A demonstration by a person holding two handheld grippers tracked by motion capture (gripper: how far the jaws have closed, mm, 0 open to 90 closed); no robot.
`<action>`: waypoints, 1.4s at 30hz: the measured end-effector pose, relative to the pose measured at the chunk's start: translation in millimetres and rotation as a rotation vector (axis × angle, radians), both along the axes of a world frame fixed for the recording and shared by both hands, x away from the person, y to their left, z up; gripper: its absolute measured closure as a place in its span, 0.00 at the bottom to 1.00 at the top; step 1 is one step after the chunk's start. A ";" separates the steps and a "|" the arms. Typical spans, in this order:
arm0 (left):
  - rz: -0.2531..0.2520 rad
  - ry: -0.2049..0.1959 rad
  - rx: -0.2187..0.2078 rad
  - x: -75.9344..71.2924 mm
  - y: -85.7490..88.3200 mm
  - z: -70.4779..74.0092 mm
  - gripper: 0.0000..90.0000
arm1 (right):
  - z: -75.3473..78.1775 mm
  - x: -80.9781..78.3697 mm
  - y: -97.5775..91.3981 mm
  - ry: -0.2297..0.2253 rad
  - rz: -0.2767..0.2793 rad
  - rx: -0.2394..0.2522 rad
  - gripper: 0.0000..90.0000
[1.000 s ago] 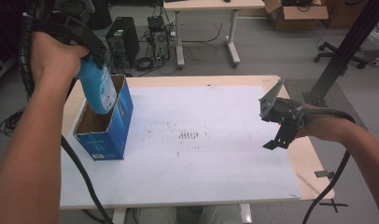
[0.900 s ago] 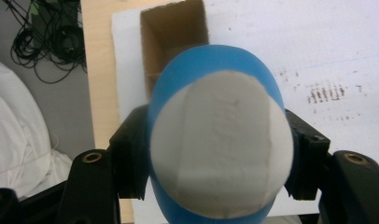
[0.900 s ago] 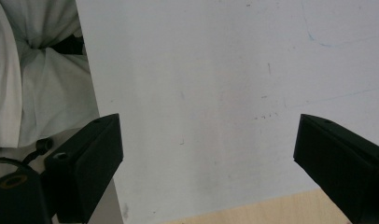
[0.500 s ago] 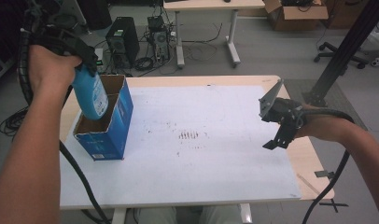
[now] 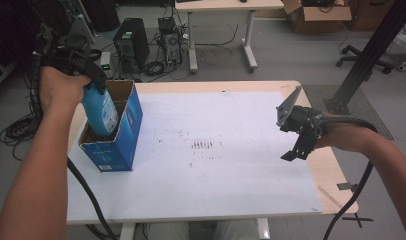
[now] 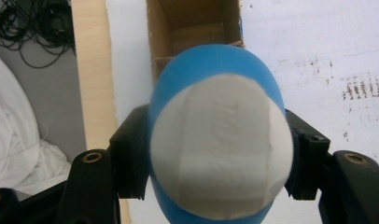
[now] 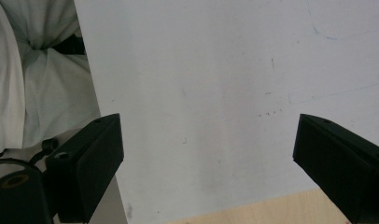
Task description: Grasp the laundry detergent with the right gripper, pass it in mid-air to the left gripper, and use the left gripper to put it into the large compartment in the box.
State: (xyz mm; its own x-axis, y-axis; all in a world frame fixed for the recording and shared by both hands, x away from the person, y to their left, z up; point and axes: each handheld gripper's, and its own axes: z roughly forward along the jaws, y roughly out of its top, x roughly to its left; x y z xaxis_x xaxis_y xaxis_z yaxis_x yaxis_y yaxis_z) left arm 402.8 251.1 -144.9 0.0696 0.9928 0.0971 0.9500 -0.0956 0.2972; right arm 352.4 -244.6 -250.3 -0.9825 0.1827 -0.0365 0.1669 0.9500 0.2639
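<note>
A blue bottle [image 5: 100, 112] with a white cap [image 6: 220, 147] hangs upright with its lower part inside an open blue cardboard box [image 5: 122, 142] at the table's left side. My left gripper [image 5: 88, 82] is shut on the bottle near its top; in the left gripper view the black jaws press on both sides of the bottle [image 6: 211, 65], and the box's brown inside [image 6: 192, 28] shows beyond it. My right gripper [image 5: 297, 137] hovers over the table's right side, open, with nothing between its jaws [image 7: 211, 154].
The white sheet [image 5: 216, 165] covers most of the wooden table [image 5: 336, 165], with a small dark stain at its middle. Behind the table stand a computer tower [image 5: 128, 42], cables, another desk and a black metal post [image 5: 371, 55].
My left gripper has lowered the blue bottle from above the box down into it. The right gripper has stayed where it was.
</note>
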 end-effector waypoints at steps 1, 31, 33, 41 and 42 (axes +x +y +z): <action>0.001 -0.002 -0.001 0.6 0.2 -3.0 0.42 | 0.0 -0.1 -0.1 -0.001 0.001 0.000 0.09; -0.040 0.002 0.002 8.9 9.0 -80.3 0.42 | -9.3 -3.5 -6.3 0.016 -0.027 0.000 0.09; -0.040 0.002 0.006 8.9 9.5 -84.3 0.42 | -10.0 -3.5 -5.7 0.018 -0.028 -0.002 0.09; -0.046 0.006 0.017 9.3 10.6 -102.9 0.42 | -13.5 -3.5 -4.5 0.024 -0.027 -0.002 0.09; -0.047 0.011 0.016 9.6 10.7 -105.5 0.42 | -13.5 -3.4 -4.5 0.025 -0.028 -0.004 0.09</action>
